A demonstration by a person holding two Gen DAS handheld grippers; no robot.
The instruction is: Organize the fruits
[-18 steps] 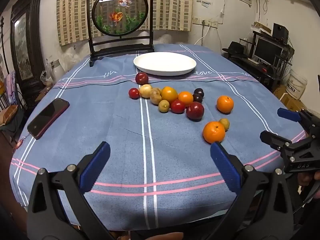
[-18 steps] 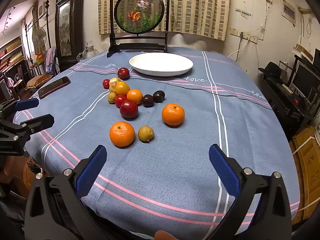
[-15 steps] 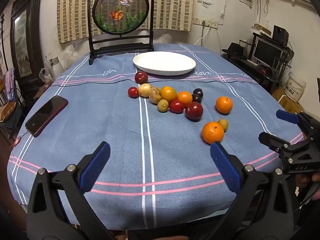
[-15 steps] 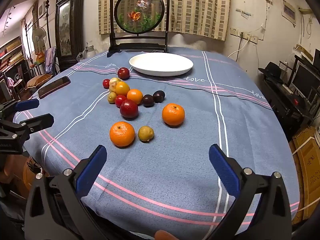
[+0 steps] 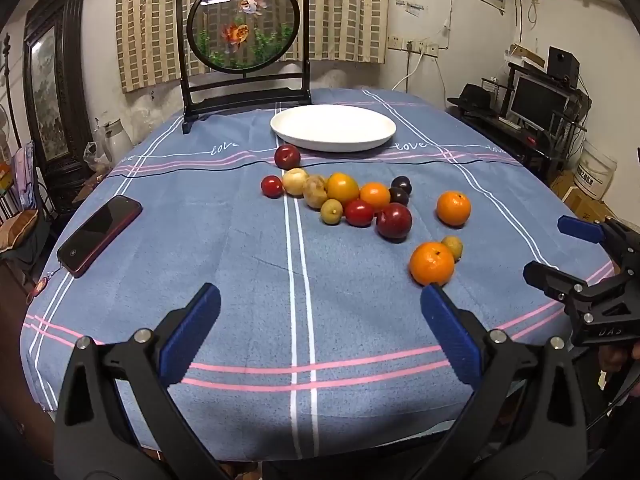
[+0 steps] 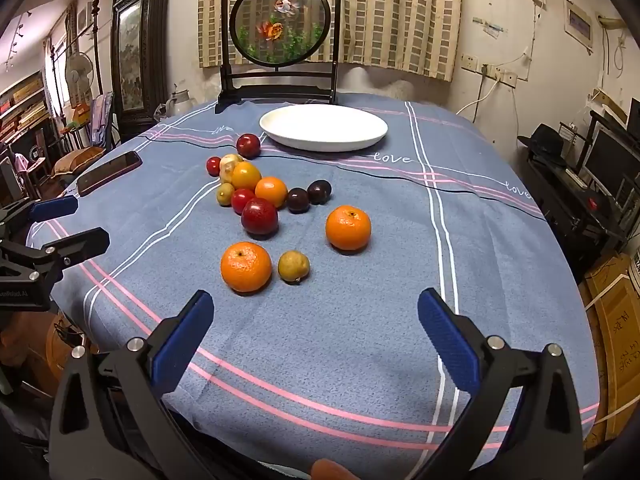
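Note:
Several fruits lie in a loose cluster (image 5: 344, 196) (image 6: 256, 192) mid-table on the blue cloth: oranges, red plums, dark plums, yellow-green small fruits. A near orange (image 5: 432, 263) (image 6: 245, 266) sits beside a small green-yellow fruit (image 6: 293, 266). Another orange (image 5: 453, 208) (image 6: 348, 227) lies apart to the right. An empty white plate (image 5: 333, 127) (image 6: 323, 127) stands behind them. My left gripper (image 5: 320, 332) is open and empty above the near table edge. My right gripper (image 6: 316, 336) is open and empty; it also shows in the left wrist view (image 5: 568, 252).
A dark red phone (image 5: 100, 234) (image 6: 109, 172) lies at the table's left side. A framed round goldfish screen (image 5: 245, 40) (image 6: 280, 32) stands at the back edge. A desk with a monitor (image 5: 538, 98) stands right of the table.
The left gripper has drifted slightly, so the scene shifts a little in its view. The right gripper has barely moved. Both stay open and no fruit has moved.

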